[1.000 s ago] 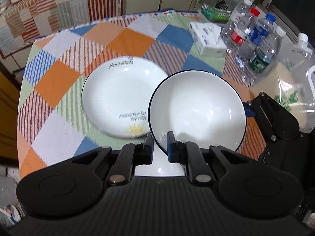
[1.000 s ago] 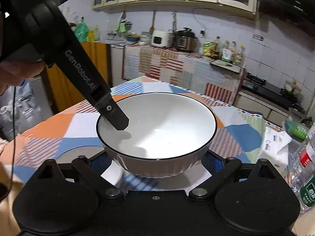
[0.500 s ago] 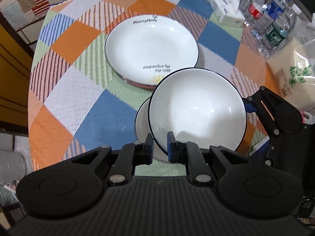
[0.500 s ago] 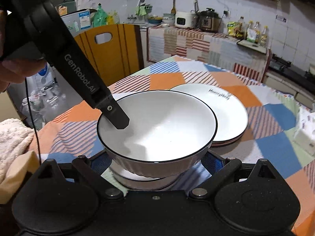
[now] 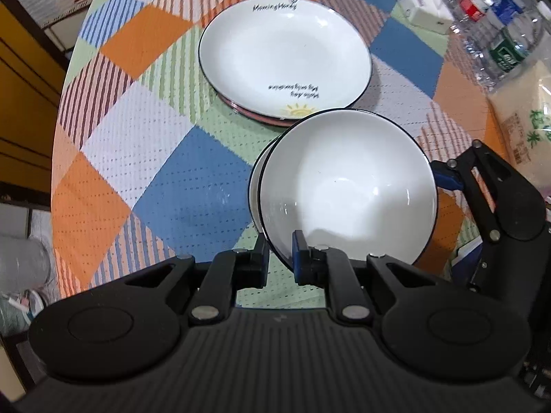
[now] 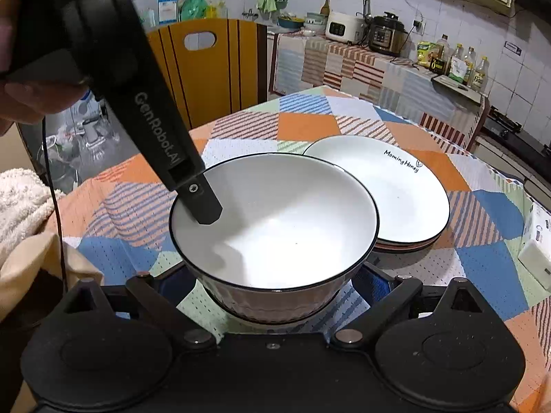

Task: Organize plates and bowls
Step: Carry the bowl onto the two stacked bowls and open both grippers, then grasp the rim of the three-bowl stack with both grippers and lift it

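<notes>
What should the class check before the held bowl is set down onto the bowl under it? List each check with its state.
1. Left gripper pinches the bowl rim: ok.
2. Right gripper fingers flank the bowl: ok; touching it: cannot tell.
3. Held bowl centred over the lower bowl: not ok, offset.
4. Held bowl level: cannot tell.
5. Plates stand apart from the bowls: ok.

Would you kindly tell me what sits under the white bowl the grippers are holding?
Under the held bowl another bowl's rim peeks out; its inside is covered. Left gripper pinches the held bowl's rim; right gripper straddles the held bowl's base.
</notes>
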`<state>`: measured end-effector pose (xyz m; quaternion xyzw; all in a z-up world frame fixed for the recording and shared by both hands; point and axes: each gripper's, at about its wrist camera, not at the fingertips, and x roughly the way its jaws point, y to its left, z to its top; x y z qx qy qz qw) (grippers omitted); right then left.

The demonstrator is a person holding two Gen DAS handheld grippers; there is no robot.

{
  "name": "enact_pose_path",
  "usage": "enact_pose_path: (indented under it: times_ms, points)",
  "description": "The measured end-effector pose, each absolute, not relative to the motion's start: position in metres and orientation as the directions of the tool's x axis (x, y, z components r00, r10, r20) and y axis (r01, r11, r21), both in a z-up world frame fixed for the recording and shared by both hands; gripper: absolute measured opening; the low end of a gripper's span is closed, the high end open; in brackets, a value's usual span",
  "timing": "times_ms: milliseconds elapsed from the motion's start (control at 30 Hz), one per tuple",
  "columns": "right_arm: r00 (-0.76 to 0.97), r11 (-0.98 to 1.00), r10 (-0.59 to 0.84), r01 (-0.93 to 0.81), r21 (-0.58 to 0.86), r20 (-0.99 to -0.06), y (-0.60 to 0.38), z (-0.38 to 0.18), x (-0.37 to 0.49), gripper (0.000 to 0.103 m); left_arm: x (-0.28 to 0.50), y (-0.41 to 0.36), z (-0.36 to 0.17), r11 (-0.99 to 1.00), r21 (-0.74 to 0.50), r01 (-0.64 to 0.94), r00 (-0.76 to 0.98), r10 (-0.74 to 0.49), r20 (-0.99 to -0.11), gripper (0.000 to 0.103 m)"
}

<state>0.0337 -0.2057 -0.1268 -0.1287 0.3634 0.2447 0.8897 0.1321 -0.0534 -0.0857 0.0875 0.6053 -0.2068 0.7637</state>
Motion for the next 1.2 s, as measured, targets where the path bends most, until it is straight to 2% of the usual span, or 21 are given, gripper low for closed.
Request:
enact_pose_path:
  times_ms: [167, 433, 700, 900, 1033, 1200]
  points:
    - [0.606, 0.834, 0.287, -0.539, -0.118, -0.742, -0.194, -0.130, 0.037, 0.098, 0.135, -0.058, -0.092, 0.905, -0.070, 0.420, 0.198, -0.167, -0.966, 0.012]
    - [0.619, 0.832, 0.266, -0.535, -0.149, -0.739, -0.191, -0.132, 0.035, 0.101, 0.135, -0.062, -0.100, 0.908, -0.025, 0.419, 0.230, -0.133, -0.964, 0.013]
    - [0.649, 0.832, 0.302, -0.537, -0.140, -0.699, -0.200, -0.121, 0.021, 0.100, 0.127, -0.051, -0.090, 0.907, -0.070, 0.416, 0.273, -0.197, -0.941, 0.018]
    - [0.671, 0.833, 0.385, -0.548, -0.073, -0.634, -0.227, -0.113, 0.004, 0.101, 0.121, -0.026, -0.074, 0.915, -0.153, 0.374, 0.355, -0.293, -0.888, 0.036]
    - [0.645, 0.820, 0.405, -0.569, -0.054, -0.649, -0.235, -0.127, 0.005, 0.101, 0.122, -0.008, -0.083, 0.931, -0.204, 0.304, 0.395, -0.318, -0.862, 0.052]
    - [0.566, 0.819, 0.473, -0.564, 0.101, -0.675, -0.245, -0.162, 0.025, 0.100, 0.125, 0.006, -0.114, 0.925, -0.308, 0.224, 0.350, -0.371, -0.860, 0.052]
